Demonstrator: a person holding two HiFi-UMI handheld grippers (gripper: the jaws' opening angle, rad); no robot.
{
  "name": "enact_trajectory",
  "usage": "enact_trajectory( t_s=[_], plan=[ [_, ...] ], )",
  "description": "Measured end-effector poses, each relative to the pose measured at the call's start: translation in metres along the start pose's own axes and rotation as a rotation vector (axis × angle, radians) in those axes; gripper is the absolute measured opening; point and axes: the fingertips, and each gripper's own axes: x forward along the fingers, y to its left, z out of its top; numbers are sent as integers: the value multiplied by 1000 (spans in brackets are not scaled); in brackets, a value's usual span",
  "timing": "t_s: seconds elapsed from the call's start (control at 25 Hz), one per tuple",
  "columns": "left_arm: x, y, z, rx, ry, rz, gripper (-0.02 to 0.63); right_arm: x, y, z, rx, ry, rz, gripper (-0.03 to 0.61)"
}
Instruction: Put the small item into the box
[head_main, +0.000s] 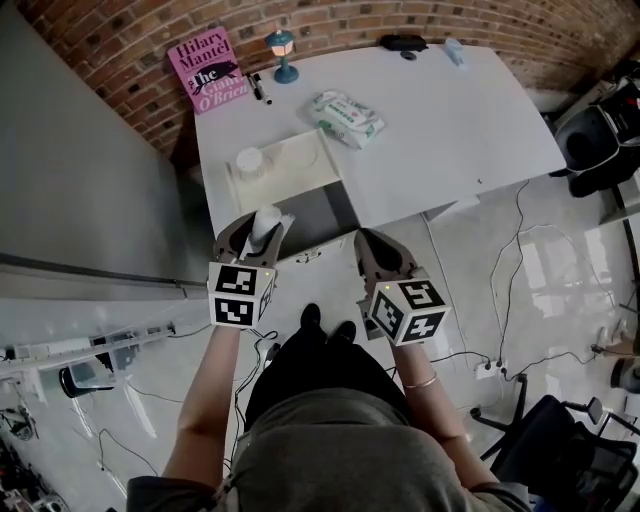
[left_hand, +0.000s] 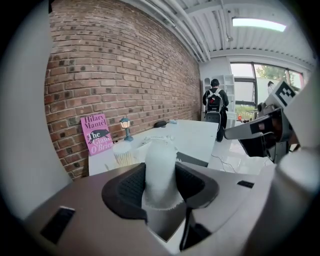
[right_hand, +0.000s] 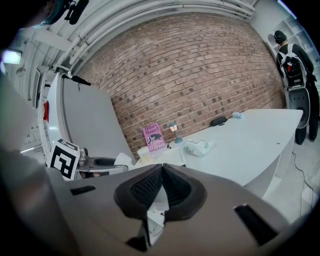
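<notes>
My left gripper hangs just in front of the white table's near edge, shut on a small white cylinder-shaped item. In the left gripper view the item stands upright between the dark pads. A shallow white box lies on the table just beyond it, with a round white container in its left part. My right gripper is level with the left one, further right, off the table edge. Its jaws are shut with nothing between them.
On the white table lie a pack of wipes, a marker, a small lamp and a black object. A pink book leans on the brick wall. Cables and a chair are at the right. A person with a backpack stands far off.
</notes>
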Motion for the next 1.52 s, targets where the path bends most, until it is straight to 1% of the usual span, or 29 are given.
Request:
enact_trajectory(
  t_s=[0.2, 0.44, 0.88, 1.2, 1.52],
  plan=[
    [20, -3, -1, 88, 49, -49, 186, 3, -4, -1, 12, -5, -40, 5],
    [40, -12, 0, 161, 91, -128, 186, 4, -8, 3, 27, -28, -84, 5],
    [74, -34, -5, 277, 182, -246, 186, -2, -27, 3, 66, -52, -163, 5],
    [95, -51, -14, 368, 249, -310, 186, -9, -39, 2, 88, -63, -215, 5],
    [114, -66, -28, 429, 320, -368, 186, -18, -50, 1, 112, -77, -263, 5]
  ],
)
